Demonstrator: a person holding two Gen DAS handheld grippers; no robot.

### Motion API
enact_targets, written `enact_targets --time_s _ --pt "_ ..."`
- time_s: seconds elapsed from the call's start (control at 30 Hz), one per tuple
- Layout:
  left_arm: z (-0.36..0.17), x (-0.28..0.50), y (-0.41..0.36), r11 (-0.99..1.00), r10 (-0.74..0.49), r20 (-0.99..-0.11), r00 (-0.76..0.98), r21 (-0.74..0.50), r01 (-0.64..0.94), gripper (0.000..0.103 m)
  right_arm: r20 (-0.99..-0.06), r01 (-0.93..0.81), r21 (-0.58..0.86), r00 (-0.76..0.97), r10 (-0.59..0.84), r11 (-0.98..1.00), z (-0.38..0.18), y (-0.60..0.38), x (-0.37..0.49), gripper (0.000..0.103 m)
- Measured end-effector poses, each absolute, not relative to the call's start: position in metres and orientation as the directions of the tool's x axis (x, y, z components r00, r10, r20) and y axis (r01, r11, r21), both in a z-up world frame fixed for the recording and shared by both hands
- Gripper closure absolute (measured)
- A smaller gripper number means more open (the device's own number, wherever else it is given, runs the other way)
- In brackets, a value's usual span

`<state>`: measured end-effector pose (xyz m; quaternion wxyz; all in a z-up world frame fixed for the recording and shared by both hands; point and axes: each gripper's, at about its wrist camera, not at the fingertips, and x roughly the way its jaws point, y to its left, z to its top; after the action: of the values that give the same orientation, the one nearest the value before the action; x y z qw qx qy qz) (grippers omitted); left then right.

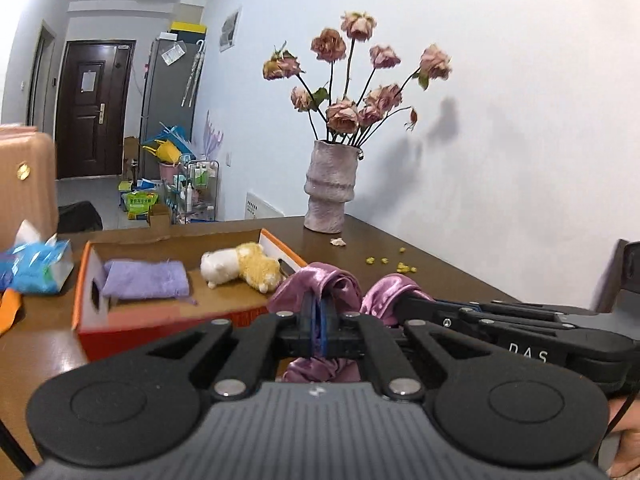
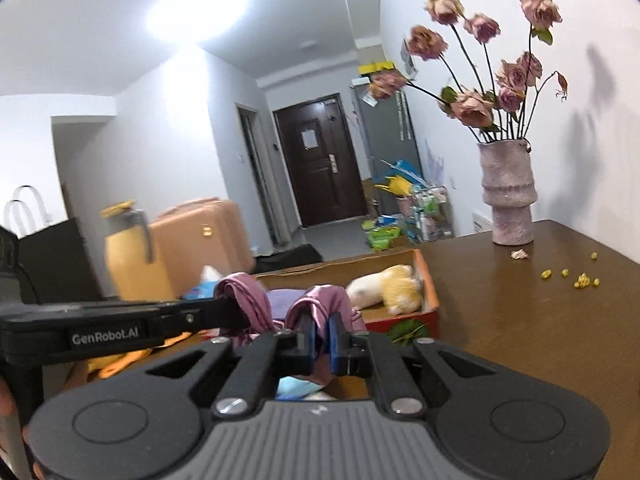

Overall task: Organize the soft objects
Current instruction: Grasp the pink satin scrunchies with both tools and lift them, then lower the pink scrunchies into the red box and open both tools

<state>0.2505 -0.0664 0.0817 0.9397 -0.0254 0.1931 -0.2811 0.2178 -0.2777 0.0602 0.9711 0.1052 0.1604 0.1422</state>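
Observation:
A purple satin cloth hangs bunched between both grippers, lifted above the brown table. My left gripper is shut on one fold of it. My right gripper is shut on another fold of the cloth, close beside the left one. Each gripper also shows in the other's view: the right gripper reaches in from the right, the left gripper from the left. Just behind them an orange cardboard box holds a folded lavender towel and a white and yellow plush toy.
A vase of dried roses stands at the back by the wall, with small yellow bits scattered to its right. A blue tissue pack lies left of the box. A blue face mask lies under my right gripper. A tan suitcase stands beyond the table.

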Motion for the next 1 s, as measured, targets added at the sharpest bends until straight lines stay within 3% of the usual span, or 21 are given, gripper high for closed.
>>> enact_targets --time_s 0.37,0.6,0.83,1.0 --pt "0.037 0.152 0.009 0.872 -0.488 -0.396 0.778 -0.271 0.409 0.100 -0.366 -0.301 0.277 0.845 0.390 0.912 0.019 -0.218 0.133 0.097" --pt "0.040 0.124 0.029 0.873 -0.480 -0.355 0.802 -0.282 0.398 0.100 -0.344 -0.328 0.242 0.851 0.397 0.913 0.023 -0.196 0.107 0.097" --pt "0.053 0.142 0.028 0.879 -0.471 -0.329 0.818 -0.245 0.408 0.100 -0.337 -0.328 0.252 0.852 0.401 0.910 0.028 -0.195 0.127 0.097" --pt "0.087 0.203 0.027 0.890 -0.455 -0.284 0.844 -0.167 0.424 0.100 -0.298 -0.356 0.252 0.856 0.422 0.900 0.057 -0.191 0.192 0.097"
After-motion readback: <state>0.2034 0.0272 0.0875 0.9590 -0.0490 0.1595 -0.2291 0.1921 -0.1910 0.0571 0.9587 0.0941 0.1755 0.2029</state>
